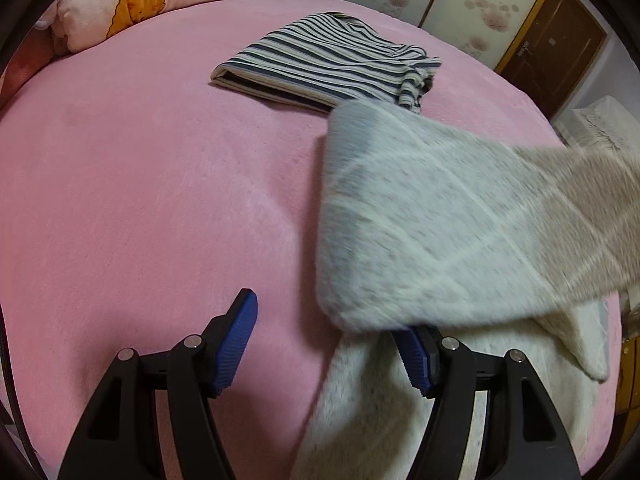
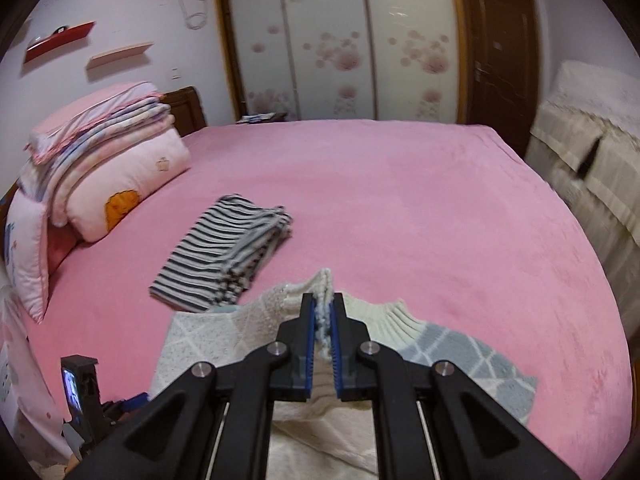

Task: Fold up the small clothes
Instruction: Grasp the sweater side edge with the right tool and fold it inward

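A cream and grey knitted sweater [image 2: 460, 356] with a diamond pattern lies at the near edge of the pink bed [image 2: 420, 200]. My right gripper [image 2: 324, 308] is shut on a raised fold of it, and the fabric bunches up between the blue pads. In the left wrist view the lifted sweater [image 1: 460, 220] hangs blurred across the right half and covers the tip of the right finger. My left gripper [image 1: 328, 340] is open over the bed [image 1: 140, 200], its pads not pressing on the fabric. A folded striped garment [image 1: 320, 64] lies farther back, also in the right wrist view [image 2: 224, 256].
A pink pillow [image 1: 140, 0] and a stack of folded bedding [image 2: 108, 140] sit at the head of the bed on the left. Sliding wardrobe doors [image 2: 340, 40] and a brown door [image 2: 500, 60] stand behind. Cloth-covered furniture [image 2: 592, 160] borders the right side.
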A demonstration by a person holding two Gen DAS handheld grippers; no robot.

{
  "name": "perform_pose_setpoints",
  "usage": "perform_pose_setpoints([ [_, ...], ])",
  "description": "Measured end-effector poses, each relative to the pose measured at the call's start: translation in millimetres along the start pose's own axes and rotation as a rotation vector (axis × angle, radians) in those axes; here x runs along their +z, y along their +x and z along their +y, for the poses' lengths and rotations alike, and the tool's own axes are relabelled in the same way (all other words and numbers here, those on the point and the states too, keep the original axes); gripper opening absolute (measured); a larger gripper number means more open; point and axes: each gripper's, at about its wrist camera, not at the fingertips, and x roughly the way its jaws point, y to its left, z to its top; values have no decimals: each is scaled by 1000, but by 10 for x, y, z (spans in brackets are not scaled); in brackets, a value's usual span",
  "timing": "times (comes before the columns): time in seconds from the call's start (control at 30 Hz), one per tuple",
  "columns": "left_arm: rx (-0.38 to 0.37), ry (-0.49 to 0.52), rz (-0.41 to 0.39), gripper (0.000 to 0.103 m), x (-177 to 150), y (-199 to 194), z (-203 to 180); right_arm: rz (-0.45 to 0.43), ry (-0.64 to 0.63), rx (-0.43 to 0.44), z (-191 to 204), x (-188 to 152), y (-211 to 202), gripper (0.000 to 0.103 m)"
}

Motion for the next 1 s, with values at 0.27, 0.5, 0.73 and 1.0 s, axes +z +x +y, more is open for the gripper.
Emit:
perform_pose_setpoints([
  [0.27,58,59,-9,66,4,94,-145,119,158,-126,-779,-437,414,7],
  [0.5,60,61,-2,69,-4,127,-137,260,323,-149,-1286,-1001,749,7],
  [0.73,62,66,-7,70,-14,141,-132,300,564,-30,-1635,-1235,679,35],
  [1.0,52,55,-36,70,-62,115,-112,309,546,11,-1674,-1379,463,37],
])
